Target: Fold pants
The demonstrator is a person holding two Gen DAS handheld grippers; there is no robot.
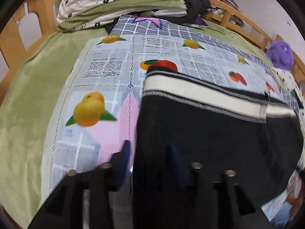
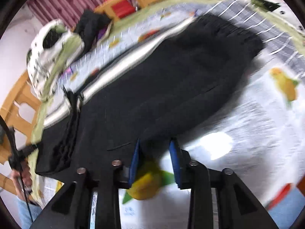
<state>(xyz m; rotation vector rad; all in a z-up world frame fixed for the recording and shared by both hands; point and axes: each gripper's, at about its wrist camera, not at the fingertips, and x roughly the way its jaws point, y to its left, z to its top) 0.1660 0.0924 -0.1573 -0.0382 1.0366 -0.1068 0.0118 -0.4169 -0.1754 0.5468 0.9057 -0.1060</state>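
Green bedding (image 1: 24,114) covers a wooden-railed bed, with a fruit-print cloth (image 1: 91,87) spread on top. From the left wrist view, the left gripper (image 1: 150,150) sits low over the near edge of the black pants (image 1: 209,133); its left blue finger (image 1: 125,152) lies beside the fabric edge and the other over the dark cloth, jaws parted, though a hold cannot be told. The right gripper (image 2: 155,160) hovers tilted over the printed cloth just beside the pants (image 2: 162,87), blue pads (image 2: 174,162) apart and holding nothing. Those pants lie flat, white side stripe (image 1: 200,93) showing. Folded quilts (image 1: 118,2) sit beyond.
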